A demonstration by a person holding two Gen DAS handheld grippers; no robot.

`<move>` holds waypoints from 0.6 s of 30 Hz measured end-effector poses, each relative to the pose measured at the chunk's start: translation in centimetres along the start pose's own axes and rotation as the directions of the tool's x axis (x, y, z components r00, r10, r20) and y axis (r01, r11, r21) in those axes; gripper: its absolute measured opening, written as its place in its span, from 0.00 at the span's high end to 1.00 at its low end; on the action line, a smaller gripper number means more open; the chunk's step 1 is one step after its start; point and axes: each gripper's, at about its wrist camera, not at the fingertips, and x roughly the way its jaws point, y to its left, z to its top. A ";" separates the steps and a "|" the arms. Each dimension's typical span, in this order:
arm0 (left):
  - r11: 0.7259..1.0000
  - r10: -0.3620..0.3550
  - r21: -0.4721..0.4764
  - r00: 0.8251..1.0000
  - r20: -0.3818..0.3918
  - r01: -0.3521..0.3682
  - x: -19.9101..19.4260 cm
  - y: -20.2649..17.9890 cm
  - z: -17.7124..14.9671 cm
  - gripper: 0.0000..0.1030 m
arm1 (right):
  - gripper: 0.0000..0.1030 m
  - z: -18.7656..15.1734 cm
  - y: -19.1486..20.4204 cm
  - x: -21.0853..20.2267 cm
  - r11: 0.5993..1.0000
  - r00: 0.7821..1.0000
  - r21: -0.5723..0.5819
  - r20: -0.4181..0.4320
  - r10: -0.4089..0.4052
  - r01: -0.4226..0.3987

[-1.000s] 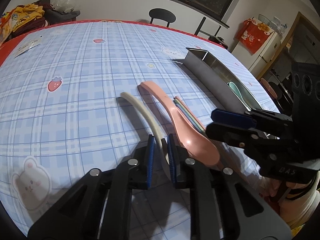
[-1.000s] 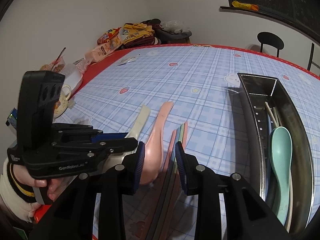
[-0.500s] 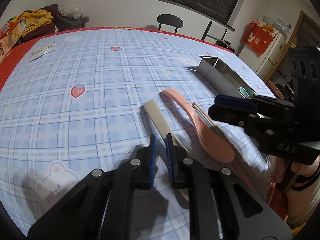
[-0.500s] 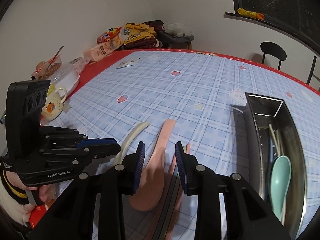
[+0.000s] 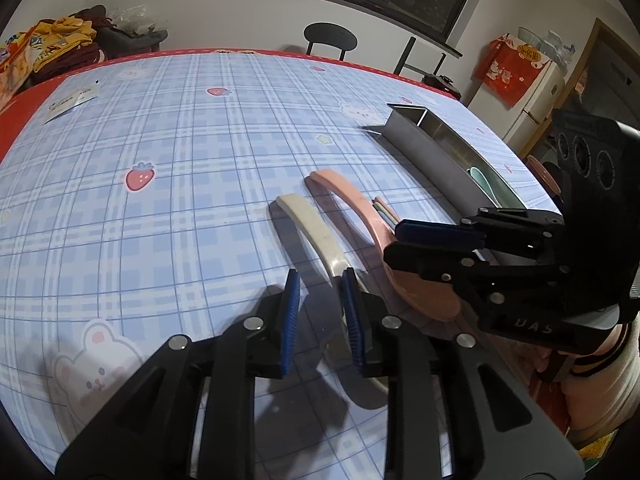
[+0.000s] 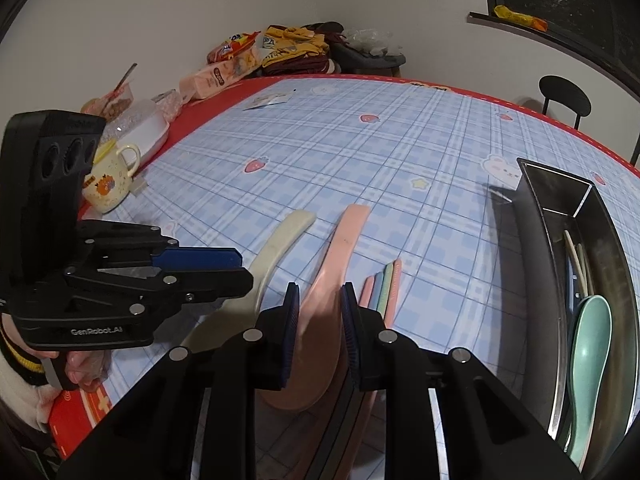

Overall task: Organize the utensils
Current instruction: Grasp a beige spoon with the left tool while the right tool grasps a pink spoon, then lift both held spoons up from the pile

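- The left gripper (image 5: 318, 280) is held low over the table, its blue-padded jaws spread with a gap between them; the cream spoon (image 5: 316, 236) runs just beside the right-hand pad and the jaws grip nothing.
- The right gripper (image 6: 319, 294) is also low and level, jaws spread on either side of the pink spoon (image 6: 334, 264), whose handle rises between the pads; whether the pads touch it cannot be told.
- In the left wrist view the right gripper reaches in from the right over the pink spoon's bowl, a pale sleeve visible behind it.
- The cream spoon lies just left of the pink spoon, both handles pointing away from the grippers.
- A bundle of pastel chopsticks (image 6: 382, 286) lies just right of the pink spoon, flat on the cloth.
- Further right of the pink spoon stands a long steel tray (image 6: 618, 240) holding a mint spoon (image 6: 588, 336) and pale sticks.
- The table wears a blue plaid cloth (image 6: 360, 168) with strawberries and bunnies, edged in red.
- Left of the pink spoon, at the table's edge, sits a cream mug (image 6: 112, 178); beyond it are snack packets (image 6: 224, 68) and folded clothes.
- A black chair (image 5: 330, 38) stands past the far edge, under a dark window.
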 end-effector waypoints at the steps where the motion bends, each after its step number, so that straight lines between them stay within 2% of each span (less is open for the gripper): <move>1: 1.000 -0.001 -0.001 1.000 -0.001 0.001 0.0 0.0 0.0 0.74 | 0.79 -0.1 0.0 0.1 1.000 1.000 -0.001 -0.002 0.000 0.000; 10: 1.000 -0.001 0.031 1.000 -0.011 0.001 0.2 -0.7 -0.1 0.71 | 0.80 -0.2 0.5 0.8 0.999 0.999 -0.031 -0.039 -0.014 0.013; 11: 0.999 0.000 0.033 1.000 -0.013 0.001 0.2 -0.7 -0.2 0.71 | 0.85 -0.3 0.5 0.8 0.999 0.999 -0.033 -0.039 -0.017 0.015; 13: 0.999 0.001 0.040 1.000 -0.017 0.000 0.3 -0.8 -0.2 0.71 | 0.90 -0.3 0.9 0.7 0.998 0.999 -0.056 -0.034 -0.022 0.020; 18: 0.997 0.008 0.077 1.000 -0.026 -0.006 0.5 -1.5 -0.3 0.71 | 0.93 -0.4 0.8 0.6 0.998 0.999 -0.057 -0.024 -0.025 0.023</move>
